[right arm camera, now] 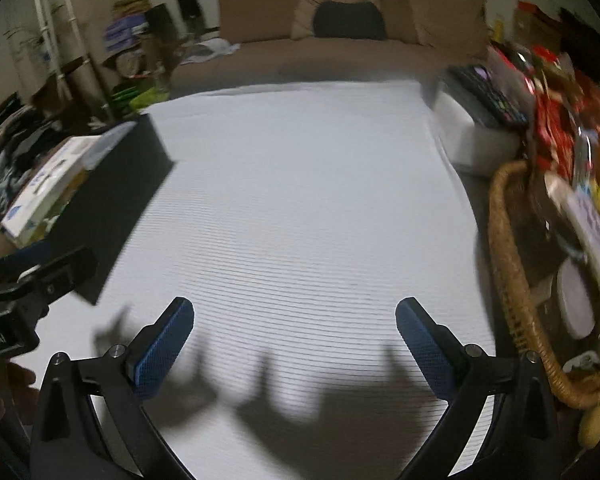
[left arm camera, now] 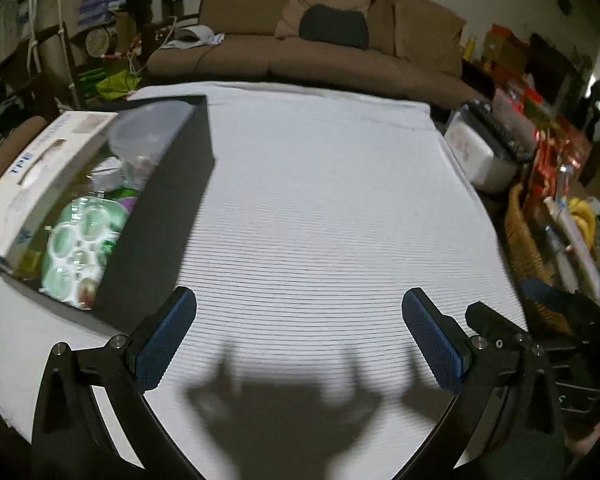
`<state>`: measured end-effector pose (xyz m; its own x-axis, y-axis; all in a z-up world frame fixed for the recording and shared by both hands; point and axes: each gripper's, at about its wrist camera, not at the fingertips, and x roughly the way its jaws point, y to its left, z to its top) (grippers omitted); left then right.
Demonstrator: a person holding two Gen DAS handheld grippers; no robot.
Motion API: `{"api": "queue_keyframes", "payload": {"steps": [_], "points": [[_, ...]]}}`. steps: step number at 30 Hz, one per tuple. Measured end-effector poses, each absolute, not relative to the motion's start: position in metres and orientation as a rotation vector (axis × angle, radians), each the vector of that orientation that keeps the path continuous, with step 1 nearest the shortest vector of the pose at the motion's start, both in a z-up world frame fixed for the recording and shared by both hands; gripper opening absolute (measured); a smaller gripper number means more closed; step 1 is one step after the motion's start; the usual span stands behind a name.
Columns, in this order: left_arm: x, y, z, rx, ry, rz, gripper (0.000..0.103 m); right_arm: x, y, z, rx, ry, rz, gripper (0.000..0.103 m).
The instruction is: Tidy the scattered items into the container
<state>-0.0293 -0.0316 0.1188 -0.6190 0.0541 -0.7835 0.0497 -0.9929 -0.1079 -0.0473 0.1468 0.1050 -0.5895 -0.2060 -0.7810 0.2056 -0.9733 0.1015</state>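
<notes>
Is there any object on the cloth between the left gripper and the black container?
Nothing visible stands between them. The left gripper is open and empty above the bare striped cloth, and the black container, already holding items, sits to its left with only cloth in between.

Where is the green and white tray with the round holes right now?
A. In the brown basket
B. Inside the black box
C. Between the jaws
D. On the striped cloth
B. The green and white tray lies among other things inside the black box; the striped cloth holds no tray.
</notes>
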Motion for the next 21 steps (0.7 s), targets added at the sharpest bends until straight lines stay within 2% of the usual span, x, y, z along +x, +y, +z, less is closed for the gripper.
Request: {"api": "queue_keyframes", "payload": {"steps": [5, 10, 21], "points": [[-0.046, -0.013, 0.087, -1.410, -0.110, 2.807, 0.103, -0.061, 0.162, 0.080, 1.308, -0.069, -2.654, 0.103], [-0.059, -0.002, 0.062, -1.422, -0.045, 2.815, 0.103, -0.074, 0.167, 0.059, 1.343, -0.049, -2.644, 0.103], [-0.078, -0.007, 0.015, -1.524, -0.062, 2.774, 0.103, -0.089, 0.171, 0.022, 1.423, -0.088, -2.691, 0.103]]}}
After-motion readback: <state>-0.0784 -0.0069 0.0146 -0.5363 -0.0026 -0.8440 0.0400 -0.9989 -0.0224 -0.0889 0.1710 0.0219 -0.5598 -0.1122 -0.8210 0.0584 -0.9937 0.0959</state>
